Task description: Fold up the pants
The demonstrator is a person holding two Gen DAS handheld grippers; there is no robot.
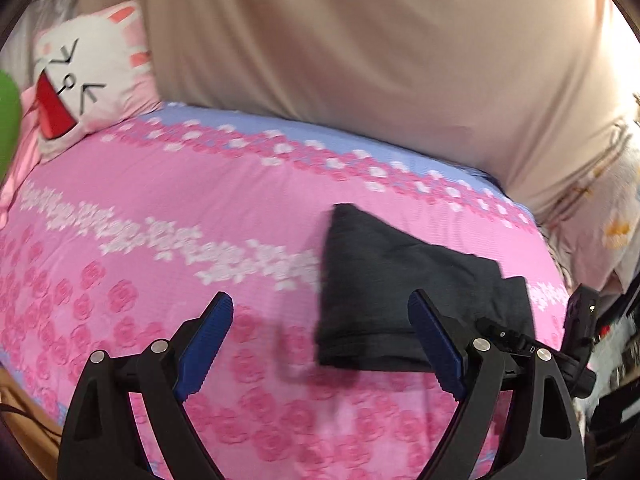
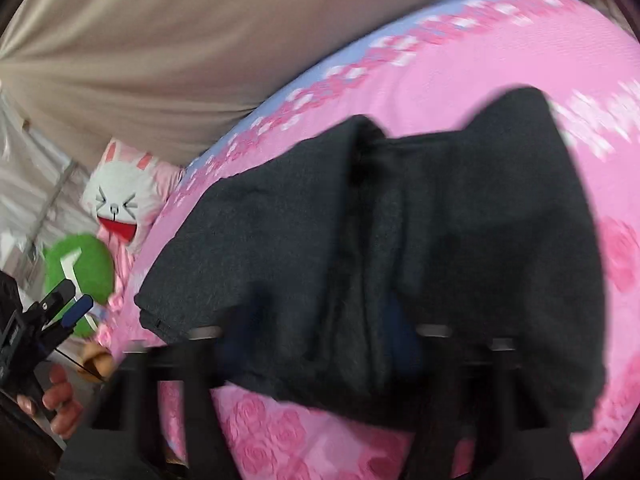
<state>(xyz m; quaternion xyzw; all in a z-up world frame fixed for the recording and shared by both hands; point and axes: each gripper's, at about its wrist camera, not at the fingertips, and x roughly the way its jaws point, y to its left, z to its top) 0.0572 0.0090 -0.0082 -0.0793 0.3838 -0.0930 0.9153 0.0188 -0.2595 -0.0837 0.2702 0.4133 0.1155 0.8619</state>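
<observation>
Dark pants (image 1: 404, 296), folded into a compact bundle, lie on a bed (image 1: 160, 208) with a pink rose-print cover, at about four o'clock in the left view. The left gripper (image 1: 320, 344) hovers with jaws wide apart, holding nothing. The right gripper (image 2: 320, 344) is blurred against the pants; its jaws cannot be judged. Folding looks nearly finished; next likely a final smoothing. A beige curtain (image 1: 360, 48) hangs behind, a bunny pillow (image 1: 88, 72) at ten o'clock.

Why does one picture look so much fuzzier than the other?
Right wrist view: heavy motion blur smears the dark pants and the right gripper beneath them. Left wrist view: the left gripper is sharp, the pink bedspread slightly blurred; both views curve from fisheye distortion.
</observation>
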